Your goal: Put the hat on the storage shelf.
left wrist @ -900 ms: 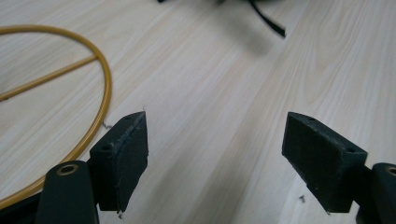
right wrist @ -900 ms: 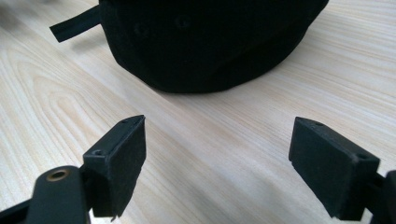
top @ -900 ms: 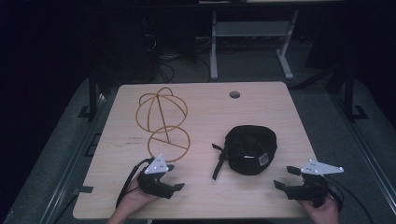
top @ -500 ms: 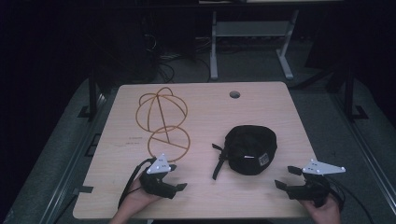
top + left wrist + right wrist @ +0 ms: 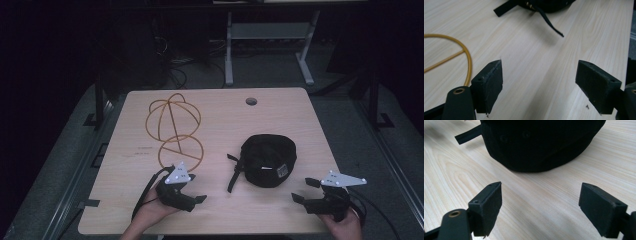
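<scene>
Black fabric cap (image 5: 268,160), trailing a strap (image 5: 233,175), lies on the pale wooden table (image 5: 220,115) at four o'clock from the yellow wire hat stand (image 5: 172,131). Left gripper (image 5: 197,200) and right gripper (image 5: 298,190) flank it, jaws apart, empty. A sound approach probably seizes the cap's rim, avoiding the loose strap.

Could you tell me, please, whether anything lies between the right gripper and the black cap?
Nothing visible does. The right gripper sits open near the table's front right edge, and only bare wood separates it from the cap. The cap's strap trails off the far side, toward the left gripper.
</scene>
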Demonstrator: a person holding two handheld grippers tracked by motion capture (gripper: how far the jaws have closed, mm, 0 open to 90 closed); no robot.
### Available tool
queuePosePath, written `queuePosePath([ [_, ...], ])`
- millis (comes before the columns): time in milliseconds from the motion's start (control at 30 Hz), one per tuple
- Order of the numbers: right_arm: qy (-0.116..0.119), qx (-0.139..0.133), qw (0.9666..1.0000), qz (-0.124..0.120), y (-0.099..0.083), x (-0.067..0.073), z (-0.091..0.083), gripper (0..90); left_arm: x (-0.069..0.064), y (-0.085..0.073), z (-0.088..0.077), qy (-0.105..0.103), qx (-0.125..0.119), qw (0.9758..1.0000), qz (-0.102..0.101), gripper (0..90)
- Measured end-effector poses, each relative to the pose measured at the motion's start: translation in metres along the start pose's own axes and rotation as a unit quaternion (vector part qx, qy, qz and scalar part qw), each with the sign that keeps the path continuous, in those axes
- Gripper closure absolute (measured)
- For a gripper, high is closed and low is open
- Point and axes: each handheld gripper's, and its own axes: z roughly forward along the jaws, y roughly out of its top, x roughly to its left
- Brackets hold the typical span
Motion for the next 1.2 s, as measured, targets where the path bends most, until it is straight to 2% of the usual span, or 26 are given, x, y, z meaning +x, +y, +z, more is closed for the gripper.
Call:
queuePosePath([
  [200,-0.002,-0.005,1.0,0.004,0.0,-0.001,-0.001,18.2,0.0,0.009,0.0,-0.003,-0.005,1.0,-0.002,21.8],
  [567,-0.001,-0.008,1.0,0.005,0.0,-0.002,-0.001,18.0,-0.011,0.039,0.01,-0.026,-0.001,0.9992,0.031,21.7],
  [700,0.001,-0.009,1.0,0.003,0.0,-0.001,-0.001,18.0,-0.014,0.05,0.016,-0.035,-0.007,0.9988,0.033,21.7],
  [767,0.002,-0.008,1.0,0.001,0.001,-0.001,-0.001,18.0,-0.018,0.058,0.02,-0.038,-0.002,0.9983,0.045,21.7],
  [933,0.005,-0.006,1.0,-0.004,0.001,0.0,0.0,17.9,-0.021,0.071,0.025,-0.044,-0.001,0.9975,0.056,21.7],
  [1200,0.004,-0.008,1.0,0.0,0.001,-0.001,-0.001,17.9,-0.027,0.094,0.037,-0.055,-0.003,0.9956,0.076,22.6],
])
